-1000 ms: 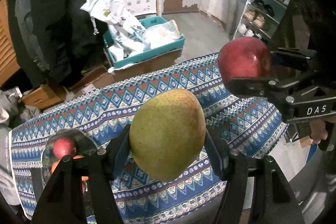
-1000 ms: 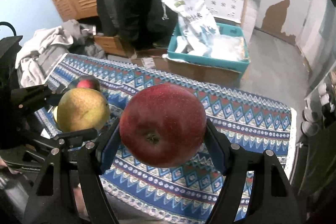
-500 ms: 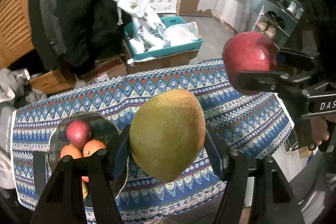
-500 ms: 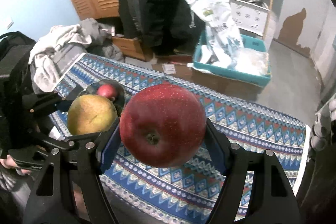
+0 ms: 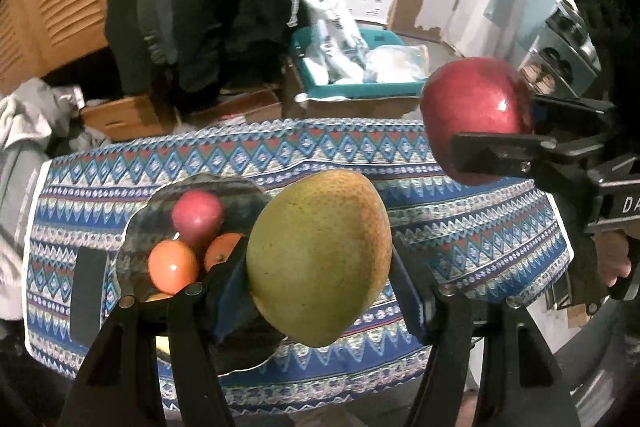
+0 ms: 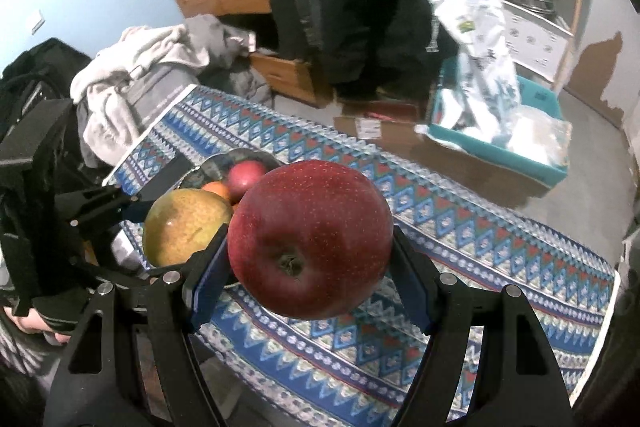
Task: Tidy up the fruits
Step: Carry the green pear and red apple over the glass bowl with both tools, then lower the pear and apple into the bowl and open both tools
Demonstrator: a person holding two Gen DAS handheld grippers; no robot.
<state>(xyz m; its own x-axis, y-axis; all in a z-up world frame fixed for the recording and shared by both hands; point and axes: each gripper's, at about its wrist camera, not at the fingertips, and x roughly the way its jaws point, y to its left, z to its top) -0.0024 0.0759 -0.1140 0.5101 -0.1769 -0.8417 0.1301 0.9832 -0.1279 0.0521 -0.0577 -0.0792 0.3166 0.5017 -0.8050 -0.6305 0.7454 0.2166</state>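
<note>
Your left hand-held gripper [image 5: 320, 263] is clamped on the yellow-green pear [image 5: 320, 259], held between its fingers above the near edge of the counter [image 5: 360, 147]. Your right hand-held gripper [image 6: 310, 247] grips the red apple [image 6: 310, 239] the same way, just right of the pear. Beyond, on the patterned cloth, the dark bowl [image 5: 240, 193] holds a small red fruit [image 5: 197, 213] and two oranges [image 5: 173, 266].

Dim indoor light, motion-blurred background, strong fisheye bending with black corners, small glare on fruit.
</note>
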